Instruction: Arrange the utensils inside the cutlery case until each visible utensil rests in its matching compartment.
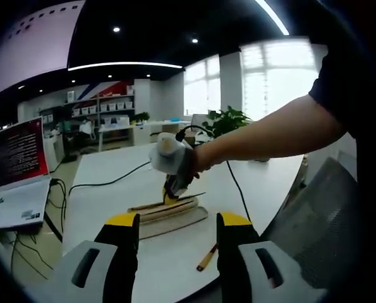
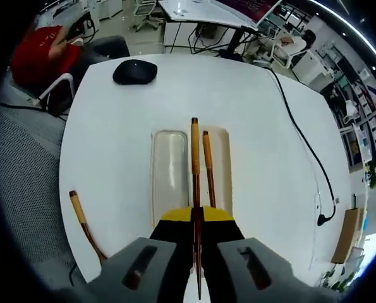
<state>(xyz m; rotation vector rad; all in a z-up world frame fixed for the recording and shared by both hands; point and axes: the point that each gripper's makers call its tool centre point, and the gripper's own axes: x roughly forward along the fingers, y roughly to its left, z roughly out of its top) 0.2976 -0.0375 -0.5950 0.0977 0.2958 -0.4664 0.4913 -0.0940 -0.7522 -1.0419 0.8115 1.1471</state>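
Note:
The beige cutlery case (image 2: 169,170) lies on the white table (image 2: 112,139). My right gripper (image 2: 197,218) is shut on a slim utensil with a wooden handle (image 2: 194,145), held lengthwise over the case near its middle. A second wooden-handled utensil (image 2: 208,165) lies in the case's right compartment; the left compartment looks bare. A third utensil (image 2: 82,219) rests loose on the table left of the case. In the left gripper view, my left gripper (image 1: 178,232) stands open short of the case (image 1: 175,213), where the right gripper (image 1: 172,165) hovers; the loose utensil (image 1: 206,257) lies near the table edge.
A black mouse (image 2: 135,71) sits beyond the case, and a black cable (image 2: 301,142) runs along the right side. A mesh chair (image 2: 23,177) stands by the table's left edge. A laptop (image 1: 18,173) is on a side desk. A person's forearm (image 1: 270,136) reaches in from the right.

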